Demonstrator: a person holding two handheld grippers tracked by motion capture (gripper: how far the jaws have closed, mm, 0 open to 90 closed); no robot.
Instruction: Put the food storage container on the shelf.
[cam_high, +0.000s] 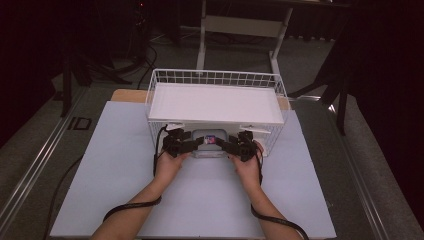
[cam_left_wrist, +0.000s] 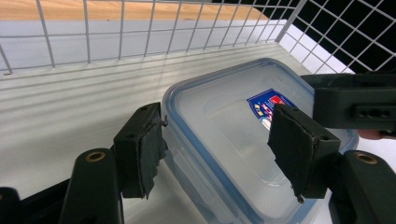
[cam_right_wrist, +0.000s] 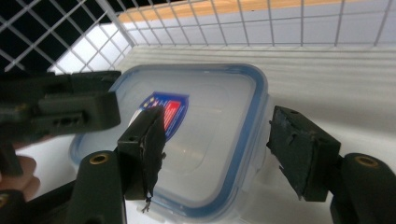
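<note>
- My left gripper (cam_left_wrist: 217, 151) has its jaws apart, straddling the plastic container (cam_left_wrist: 243, 140) without pressing it.
- My right gripper (cam_right_wrist: 217, 154) likewise has its jaws spread over the container's edge inside the wire basket (cam_high: 165, 75).

Quick tally: there was one clear plastic container (cam_high: 210, 144) with a blue-rimmed lid, and that lid carried one blue and red label (cam_left_wrist: 270, 103). One white wire basket (cam_high: 216, 77) sat on the worktop (cam_high: 120, 165), with one white shelf board (cam_high: 215, 102) across it. Two hand-held grippers were in play, the left hand-held gripper (cam_high: 199, 142) and the right hand-held gripper (cam_high: 220, 144), each with two black jaws, so four jaws altogether. Two forearms came in from the bottom edge.
</note>
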